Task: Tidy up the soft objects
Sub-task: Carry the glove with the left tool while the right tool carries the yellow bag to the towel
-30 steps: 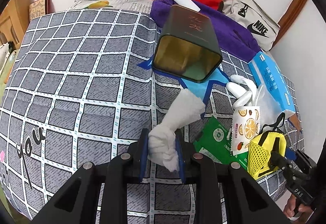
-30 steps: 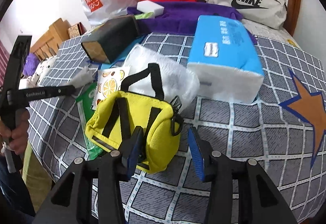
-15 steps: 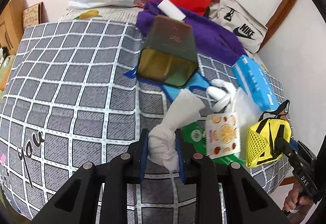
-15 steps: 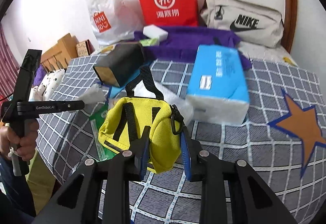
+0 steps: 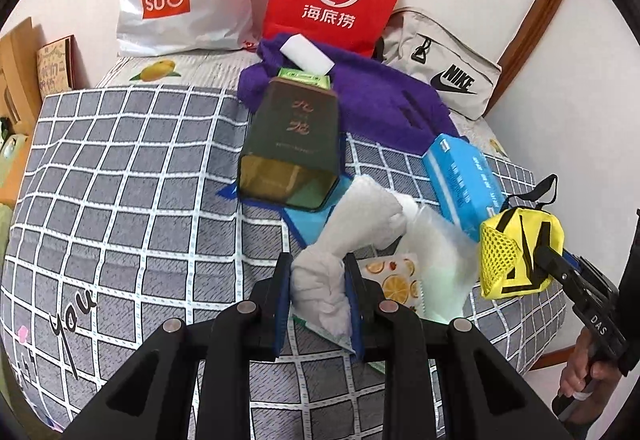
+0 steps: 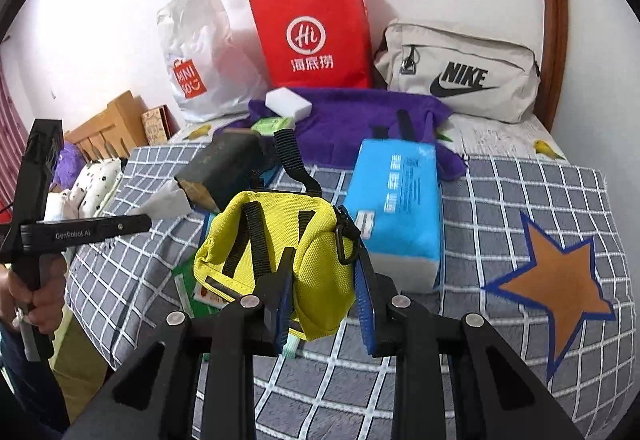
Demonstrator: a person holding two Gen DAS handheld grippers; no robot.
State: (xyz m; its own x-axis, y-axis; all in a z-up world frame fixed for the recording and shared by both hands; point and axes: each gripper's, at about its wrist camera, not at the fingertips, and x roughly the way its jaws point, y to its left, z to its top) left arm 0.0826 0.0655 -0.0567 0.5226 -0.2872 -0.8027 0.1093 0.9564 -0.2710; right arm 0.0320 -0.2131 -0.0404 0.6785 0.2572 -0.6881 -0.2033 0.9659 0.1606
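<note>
the left gripper [image 5: 319, 294] is clamped on a crumpled white cloth [image 5: 352, 224] lifted near the dark tin [image 5: 292, 147], while the right gripper [image 6: 322, 290] pinches a yellow pouch [image 6: 280, 240] raised above the checked bed cover [image 6: 520, 199], just left of the blue tissue pack [image 6: 396, 207].

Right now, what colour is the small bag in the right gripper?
Yellow, with black straps; the small bag shows best in the right wrist view.
</note>
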